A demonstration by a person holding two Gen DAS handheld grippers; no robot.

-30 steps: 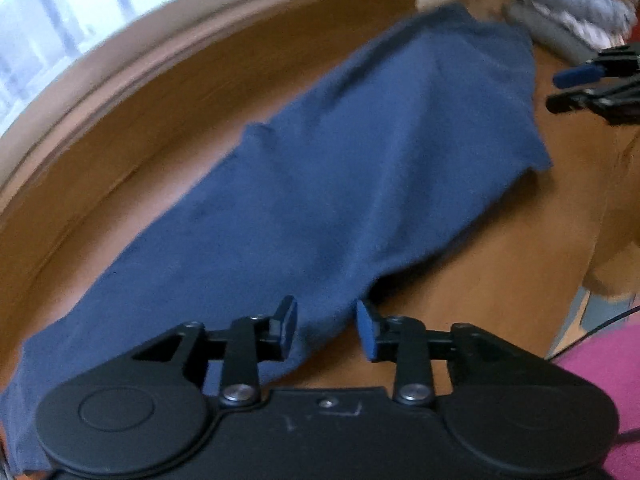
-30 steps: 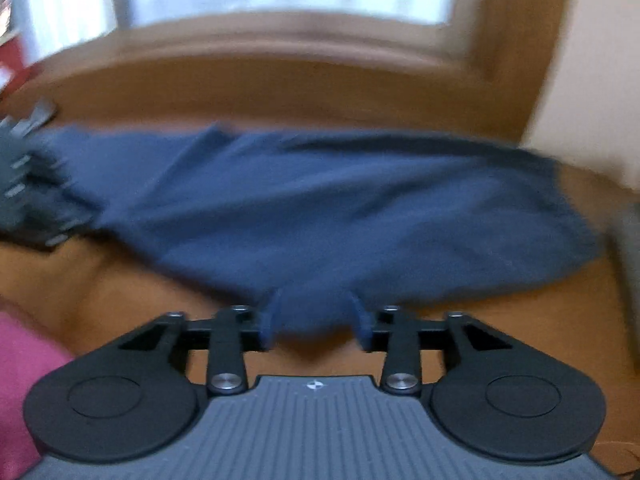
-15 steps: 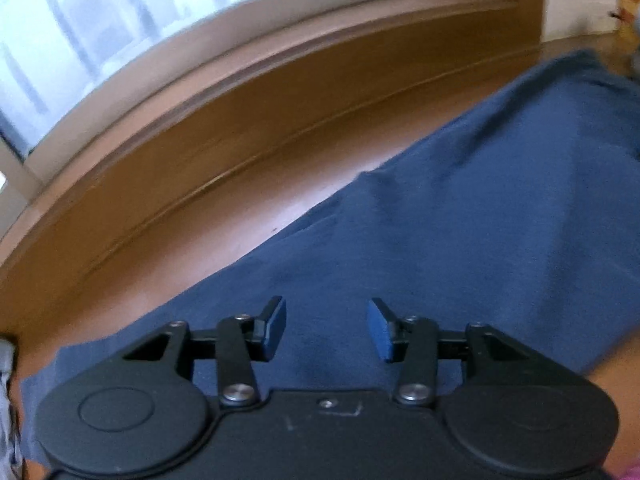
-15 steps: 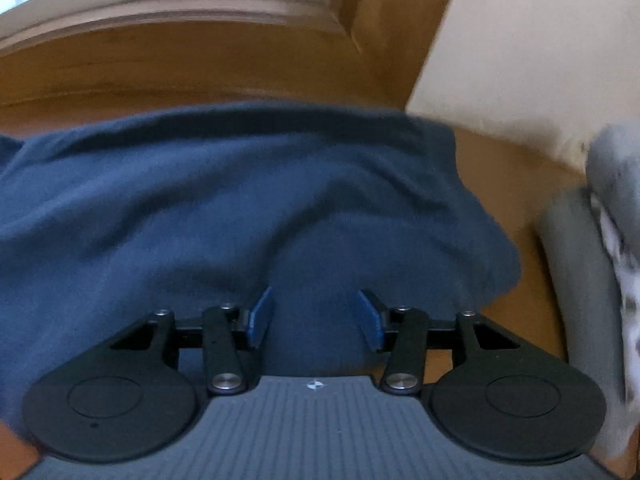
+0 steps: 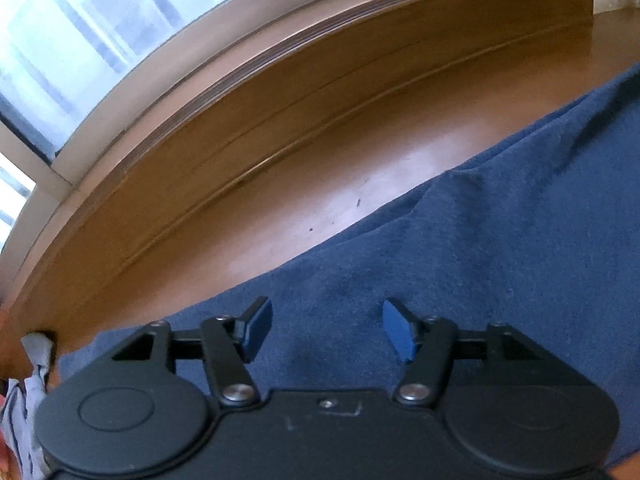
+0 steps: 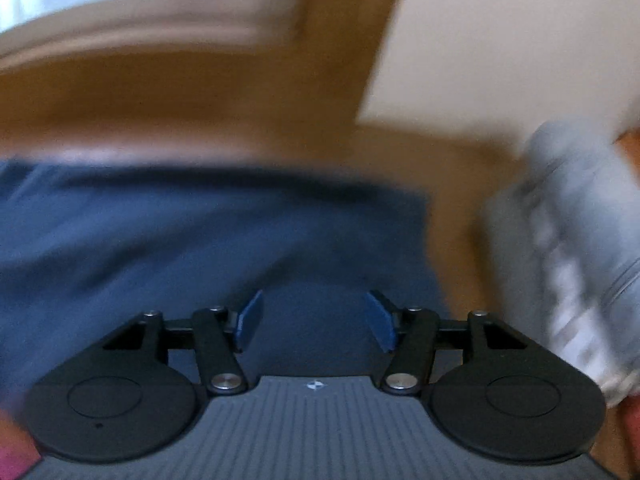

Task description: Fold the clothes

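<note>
A dark blue garment (image 5: 480, 240) lies spread flat on the brown wooden surface (image 5: 320, 168). My left gripper (image 5: 326, 330) hovers over the garment's left part, its jaws opening, and no cloth is pinched between the blue pads. In the right wrist view, which is blurred, the same blue garment (image 6: 180, 240) fills the lower left. My right gripper (image 6: 310, 320) stands over the garment's right end near its edge, jaws opening, with the cloth lying below them and not gripped.
A wooden sill and window (image 5: 100, 40) run along the far side. Grey and white folded clothes (image 6: 572, 240) are piled at the right, beside a pale wall (image 6: 500, 40). A bit of grey striped cloth (image 5: 36, 360) shows at the far left.
Both grippers have spread their jaws wider. The left one swung left along the garment toward its left end; the right one swept right to the garment's right end, where the grey pile came into view.
</note>
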